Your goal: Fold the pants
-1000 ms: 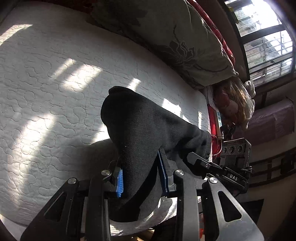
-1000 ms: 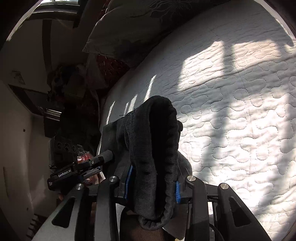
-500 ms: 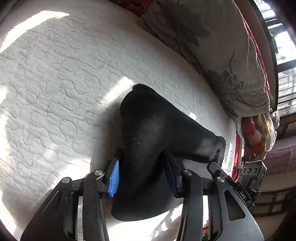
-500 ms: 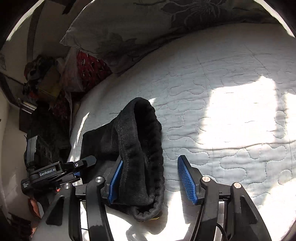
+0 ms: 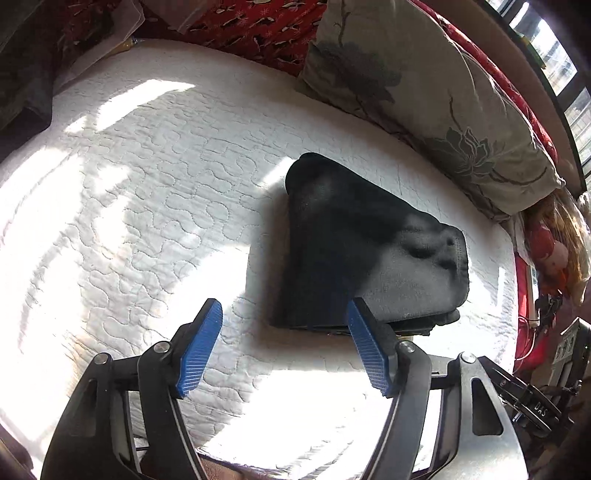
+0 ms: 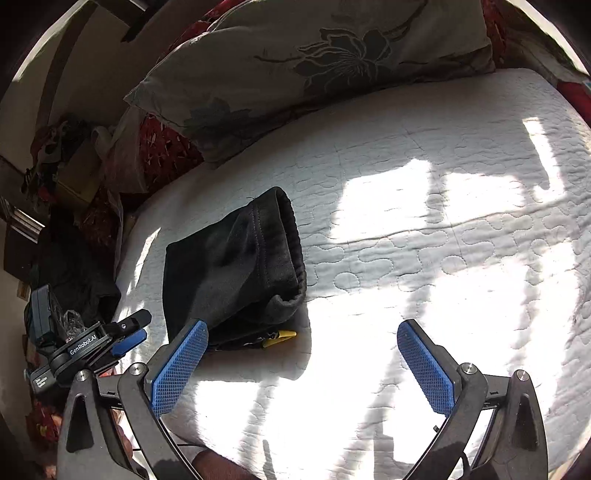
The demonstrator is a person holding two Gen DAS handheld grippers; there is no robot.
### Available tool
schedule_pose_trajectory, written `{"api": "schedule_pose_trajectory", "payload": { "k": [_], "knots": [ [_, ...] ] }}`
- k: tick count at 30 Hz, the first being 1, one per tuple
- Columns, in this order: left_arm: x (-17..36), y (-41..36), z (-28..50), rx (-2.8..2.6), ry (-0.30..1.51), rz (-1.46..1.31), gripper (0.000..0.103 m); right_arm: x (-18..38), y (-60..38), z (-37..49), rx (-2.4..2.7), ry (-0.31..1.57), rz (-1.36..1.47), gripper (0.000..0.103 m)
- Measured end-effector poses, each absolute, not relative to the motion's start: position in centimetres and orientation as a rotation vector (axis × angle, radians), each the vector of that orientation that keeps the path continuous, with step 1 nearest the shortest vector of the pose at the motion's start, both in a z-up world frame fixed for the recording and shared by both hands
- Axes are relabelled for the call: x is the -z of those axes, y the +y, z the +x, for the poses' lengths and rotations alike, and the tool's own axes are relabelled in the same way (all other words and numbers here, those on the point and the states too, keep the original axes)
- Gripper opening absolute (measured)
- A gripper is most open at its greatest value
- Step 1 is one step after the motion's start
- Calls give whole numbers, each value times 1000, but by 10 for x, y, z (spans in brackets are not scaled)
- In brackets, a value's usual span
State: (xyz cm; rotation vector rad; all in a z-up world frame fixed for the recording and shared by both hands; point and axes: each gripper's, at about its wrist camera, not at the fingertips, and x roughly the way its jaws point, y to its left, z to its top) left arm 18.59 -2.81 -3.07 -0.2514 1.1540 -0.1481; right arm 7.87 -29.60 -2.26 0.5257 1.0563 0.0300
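The black pants (image 5: 373, 254) lie folded in a thick bundle on the white quilted bed (image 5: 140, 206). My left gripper (image 5: 284, 328) hangs just in front of the bundle's near edge, its jaws opening with nothing between the blue pads (image 5: 197, 350). In the right wrist view the pants (image 6: 236, 266) show their ribbed waistband (image 6: 295, 240) on the right side. My right gripper (image 6: 303, 345) is pulled back from the bundle, jaws opening wide and empty; its left pad (image 6: 177, 369) sits near the pants' front corner. A yellow tag (image 6: 280, 336) peeks out under the bundle.
A grey floral pillow (image 5: 436, 96) lies along the far side of the bed, over red patterned bedding (image 5: 258, 26). The left gripper (image 6: 99, 341) shows at the left of the right wrist view. Clutter and bags (image 6: 74, 166) stand beyond the bed's end. A window (image 5: 565, 74) is at the right.
Both grippers let go of the pants and opened wide, then drew back. The lifted bundle dropped flat onto the bed. Both views tilted to look further across the bed.
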Motion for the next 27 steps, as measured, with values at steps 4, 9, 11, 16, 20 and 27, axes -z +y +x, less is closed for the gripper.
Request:
{"api": "schedule_pose_trajectory", "payload": {
  "k": [4,9,11,16,20,27],
  "knots": [
    [34,-34,152,90,1108,-201,74,47,-282,57,35,1300,433,103],
    [36,-48,127,15,1016,-52,74,34,-262,7,71,1174,320,103],
    [36,-53,119,7,1005,-7,74,18,-255,-9,75,1066,273,103],
    [38,-59,112,42,1031,6,74,-21,-234,-34,111,801,102,103],
    [36,-67,107,40,1020,52,74,-31,-235,-26,138,789,58,103],
    [32,-76,100,45,970,98,74,-23,-224,-28,139,799,-14,103]
  ]
}}
